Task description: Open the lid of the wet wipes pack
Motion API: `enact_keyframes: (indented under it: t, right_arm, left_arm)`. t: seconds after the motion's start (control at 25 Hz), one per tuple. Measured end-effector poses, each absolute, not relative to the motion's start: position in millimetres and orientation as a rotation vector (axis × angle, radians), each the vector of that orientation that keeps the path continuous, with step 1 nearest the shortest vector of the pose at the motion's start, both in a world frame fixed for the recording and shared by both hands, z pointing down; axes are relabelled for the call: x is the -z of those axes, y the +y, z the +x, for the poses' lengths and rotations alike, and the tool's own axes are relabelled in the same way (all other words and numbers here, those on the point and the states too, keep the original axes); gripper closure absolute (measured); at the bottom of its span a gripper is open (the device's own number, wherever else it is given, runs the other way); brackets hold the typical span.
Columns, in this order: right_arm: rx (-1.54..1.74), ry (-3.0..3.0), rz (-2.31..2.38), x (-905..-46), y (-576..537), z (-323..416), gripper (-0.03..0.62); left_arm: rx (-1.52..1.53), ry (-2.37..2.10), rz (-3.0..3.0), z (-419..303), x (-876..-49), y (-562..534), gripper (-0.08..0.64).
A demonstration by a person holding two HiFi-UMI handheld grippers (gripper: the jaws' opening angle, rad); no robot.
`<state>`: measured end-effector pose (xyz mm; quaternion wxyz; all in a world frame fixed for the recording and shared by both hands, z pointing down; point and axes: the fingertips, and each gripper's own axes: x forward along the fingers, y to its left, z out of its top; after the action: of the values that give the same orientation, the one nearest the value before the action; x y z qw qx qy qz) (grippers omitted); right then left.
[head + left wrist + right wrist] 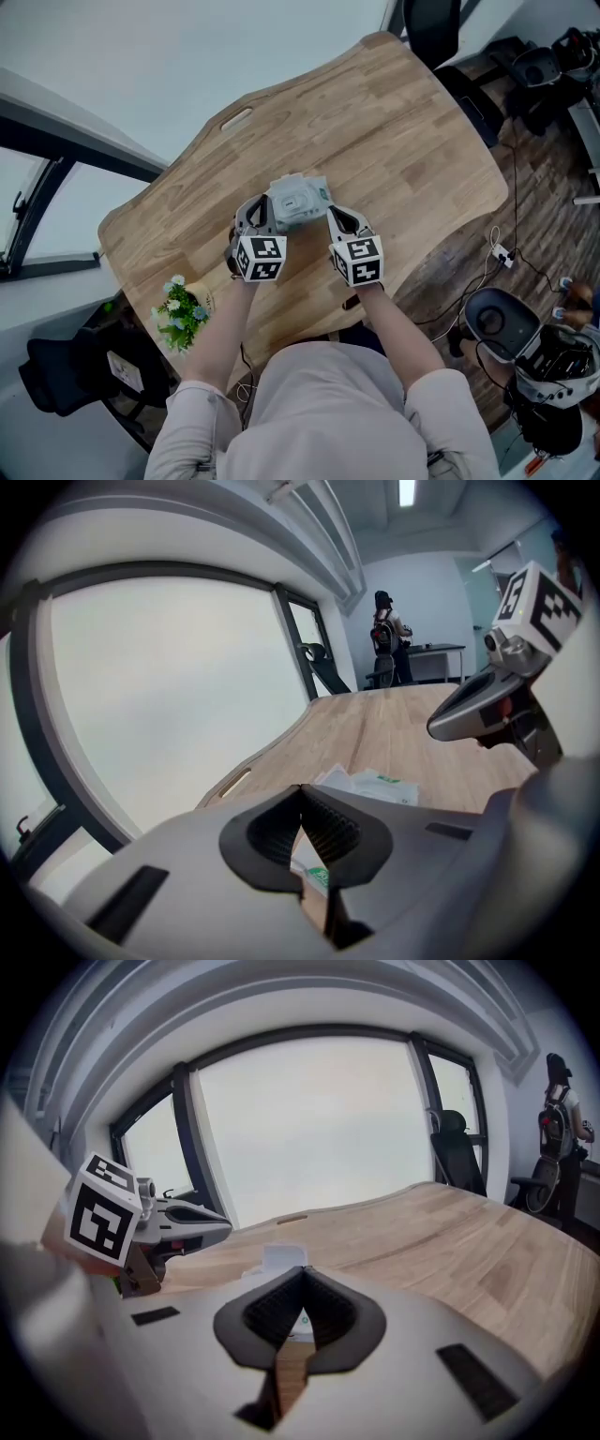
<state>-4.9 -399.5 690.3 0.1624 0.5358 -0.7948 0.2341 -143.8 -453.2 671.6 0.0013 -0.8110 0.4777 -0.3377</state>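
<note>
Print showed in one place only: the pale, soft wet wipes pack bore a small green label (its lettering too small to read). The pack lay near the middle of the light wooden table, just ahead of both tools. The grey left gripper and the grey right gripper each had their jaws pressed together at the tips, clamping nothing.

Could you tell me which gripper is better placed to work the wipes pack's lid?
Probably the right gripper: the white lid sits straight ahead of its closed tips. For the left gripper, the pack lies off-centre.
</note>
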Motion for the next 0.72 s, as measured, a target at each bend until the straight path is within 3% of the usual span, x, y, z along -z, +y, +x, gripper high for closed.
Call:
enact_keyframes:
  t: [0.72]
  right_arm:
    - [-0.438,-2.475,1.748,-548.8,-340.5,40.2,0.584]
  left_arm:
    - [0.500,1.697,-2.655,-126.5,-539.9,-371.8,0.538]
